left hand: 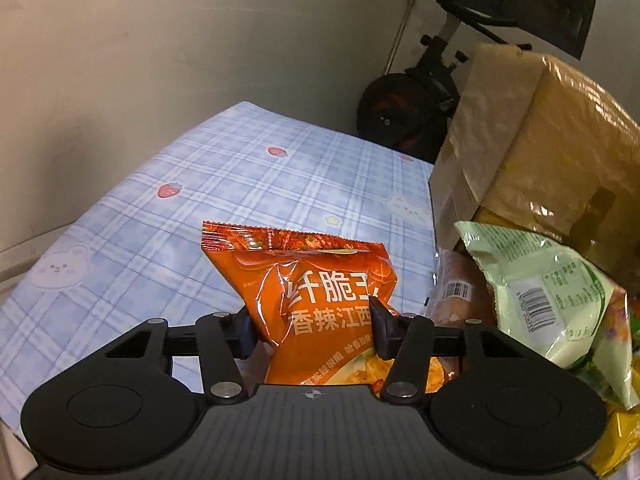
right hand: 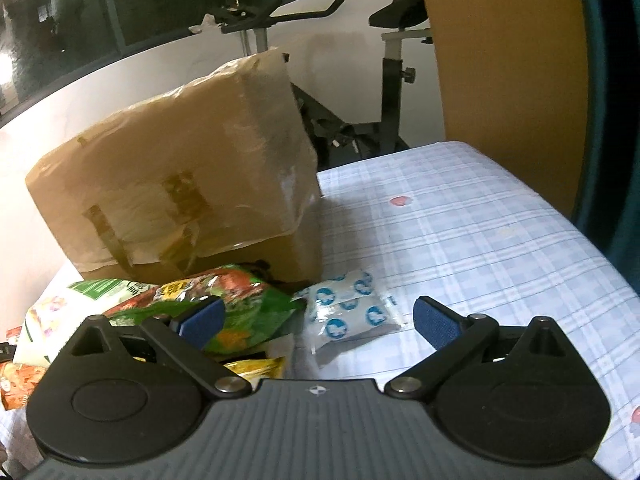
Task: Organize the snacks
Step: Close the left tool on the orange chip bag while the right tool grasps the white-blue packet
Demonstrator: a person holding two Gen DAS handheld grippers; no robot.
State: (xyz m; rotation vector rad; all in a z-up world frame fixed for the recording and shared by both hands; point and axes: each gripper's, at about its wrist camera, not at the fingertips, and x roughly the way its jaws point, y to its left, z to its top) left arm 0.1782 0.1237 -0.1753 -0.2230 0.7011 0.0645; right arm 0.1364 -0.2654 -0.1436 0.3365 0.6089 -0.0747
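Left wrist view: the left gripper (left hand: 312, 326) pinches the orange snack bag (left hand: 316, 300) mid-body, lifted near the snack pile (left hand: 540, 300). It looks light, crinkly and slippery, so gripping the sealed edge should hold better. The right gripper (right hand: 316, 318) is spread wide, empty.

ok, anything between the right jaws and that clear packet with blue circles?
Nothing visible. The right gripper is open, and the clear blue-circle packet lies flat on the checked cloth just ahead, beside the green snack bag.
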